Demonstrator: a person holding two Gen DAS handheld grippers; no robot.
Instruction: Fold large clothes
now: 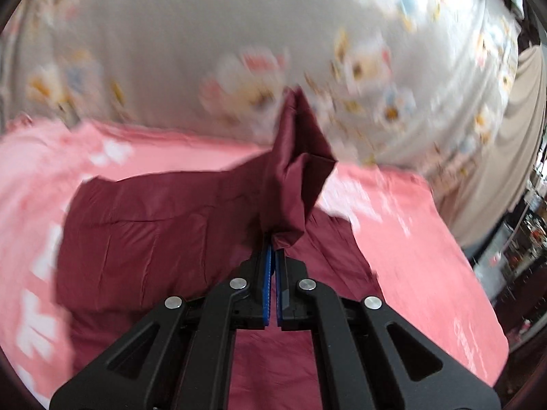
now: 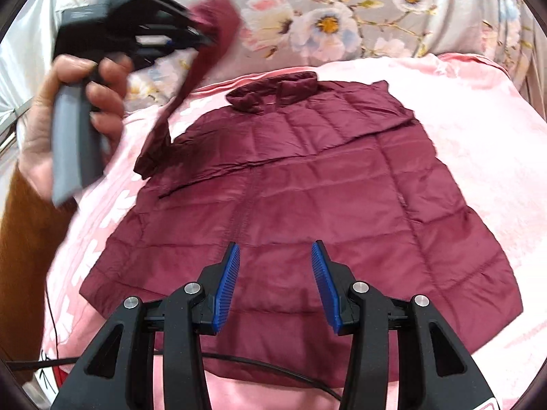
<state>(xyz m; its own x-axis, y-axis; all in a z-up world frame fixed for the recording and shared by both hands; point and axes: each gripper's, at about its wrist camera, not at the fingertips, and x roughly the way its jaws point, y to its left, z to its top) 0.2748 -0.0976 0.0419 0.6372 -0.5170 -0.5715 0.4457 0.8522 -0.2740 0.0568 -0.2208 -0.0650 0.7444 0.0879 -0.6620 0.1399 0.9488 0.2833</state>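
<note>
Left gripper [image 1: 273, 249] is lifting a sleeve [image 1: 297, 157] off the jacket [image 2: 307, 212]

The maroon jacket is lying flat on a pink blanket [image 2: 478, 109], collar [image 2: 273, 94] toward the floral sheet [image 2: 342, 10]. Left gripper's jaws are pinched tight on the sleeve end, holding it up above the jacket's left shoulder. Right gripper [image 2: 275, 287] is hovering over the jacket's hem, jaws wide apart, gripping nothing.

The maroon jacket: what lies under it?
A pink blanket shows around the maroon jacket; a black cable passes near its hem. Anything directly beneath is covered.
</note>
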